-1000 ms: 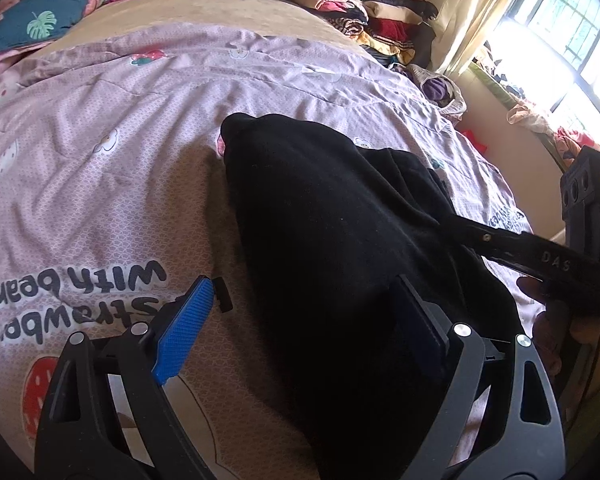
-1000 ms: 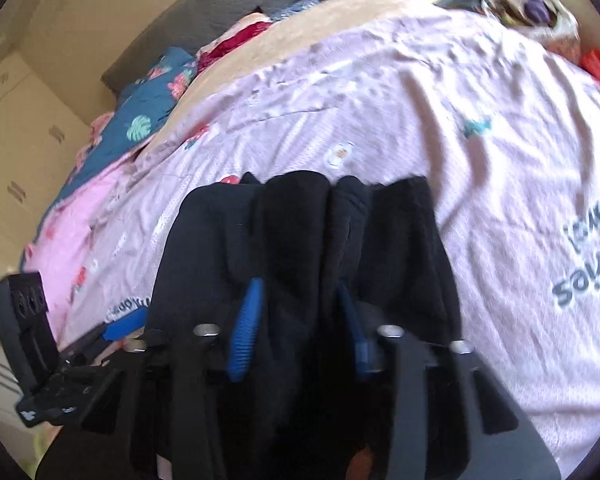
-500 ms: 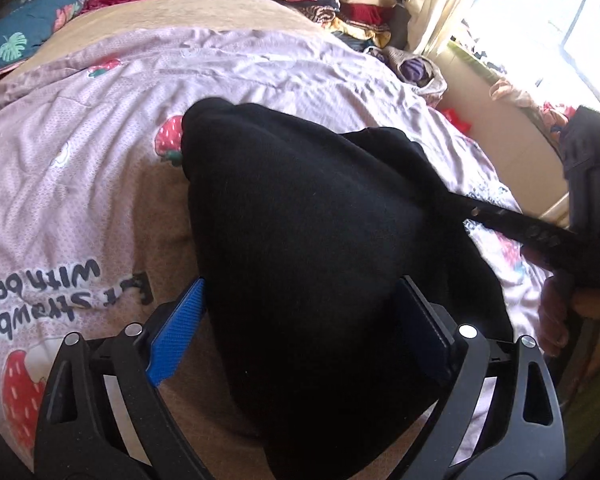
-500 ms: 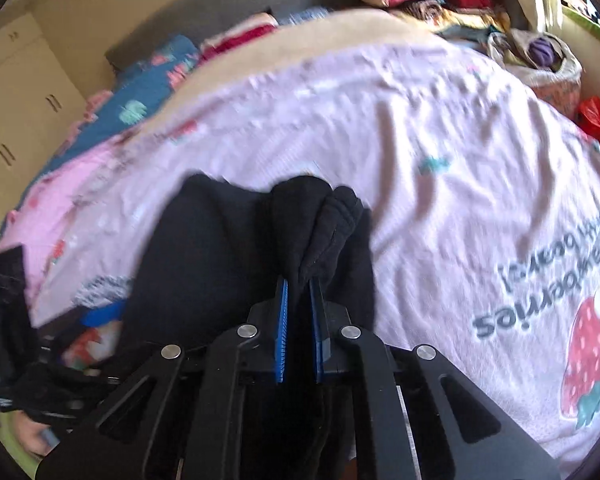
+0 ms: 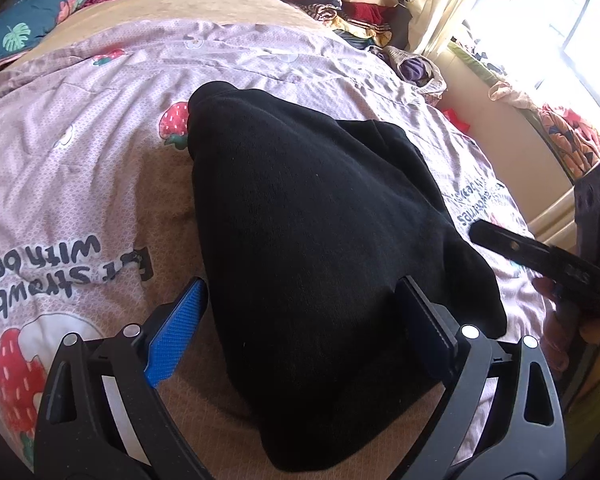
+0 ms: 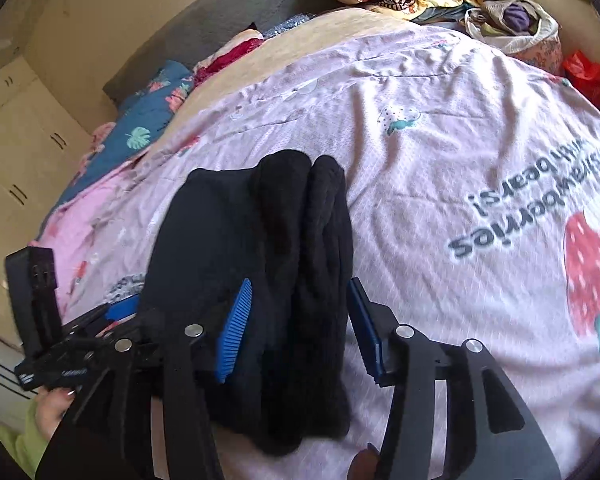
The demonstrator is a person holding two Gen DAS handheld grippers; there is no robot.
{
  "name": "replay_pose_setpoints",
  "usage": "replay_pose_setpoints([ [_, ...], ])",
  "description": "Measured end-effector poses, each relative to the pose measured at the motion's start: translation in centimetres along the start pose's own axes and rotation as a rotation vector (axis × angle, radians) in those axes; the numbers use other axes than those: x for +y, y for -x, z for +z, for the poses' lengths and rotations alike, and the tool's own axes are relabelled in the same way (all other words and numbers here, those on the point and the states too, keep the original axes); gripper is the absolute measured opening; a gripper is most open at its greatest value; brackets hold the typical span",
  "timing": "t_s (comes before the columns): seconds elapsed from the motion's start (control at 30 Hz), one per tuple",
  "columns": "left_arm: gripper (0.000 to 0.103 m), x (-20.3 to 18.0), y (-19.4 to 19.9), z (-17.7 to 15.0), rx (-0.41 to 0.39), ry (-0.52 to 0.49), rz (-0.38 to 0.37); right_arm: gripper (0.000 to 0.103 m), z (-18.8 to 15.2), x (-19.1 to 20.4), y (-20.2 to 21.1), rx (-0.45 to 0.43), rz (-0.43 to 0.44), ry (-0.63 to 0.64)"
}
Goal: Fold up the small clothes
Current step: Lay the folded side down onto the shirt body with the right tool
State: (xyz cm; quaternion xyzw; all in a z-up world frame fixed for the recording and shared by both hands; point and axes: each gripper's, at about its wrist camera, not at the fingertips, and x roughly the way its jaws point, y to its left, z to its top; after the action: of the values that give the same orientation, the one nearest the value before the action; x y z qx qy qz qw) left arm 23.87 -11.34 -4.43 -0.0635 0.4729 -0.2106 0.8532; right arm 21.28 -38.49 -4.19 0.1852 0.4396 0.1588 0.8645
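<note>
Black garment (image 5: 320, 240) is seen partly folded on the strawberry bedspread (image 5: 80, 168), both grippers (image 5: 300, 328) (image 6: 296, 320) spread apart; final folds are judged outstanding.

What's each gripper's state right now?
Left gripper: open, straddling the folded black knit garment.
Right gripper: open, fingers either side of the garment's folded edge.
</note>
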Motion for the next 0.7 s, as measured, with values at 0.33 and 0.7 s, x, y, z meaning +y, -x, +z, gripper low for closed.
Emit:
replay_pose_setpoints([
  [0.33, 0.088, -0.5, 0.0, -1.7, 0.031, -0.016, 0.019, 0.04, -2.1, 0.1, -0.8, 0.051, 0.055, -0.043],
  [0.7, 0.088, -2.3, 0.3, -1.7, 0.032, -0.058, 0.033, 0.013, -2.5, 0.3, 0.5, 0.01, -0.037, 0.067],
])
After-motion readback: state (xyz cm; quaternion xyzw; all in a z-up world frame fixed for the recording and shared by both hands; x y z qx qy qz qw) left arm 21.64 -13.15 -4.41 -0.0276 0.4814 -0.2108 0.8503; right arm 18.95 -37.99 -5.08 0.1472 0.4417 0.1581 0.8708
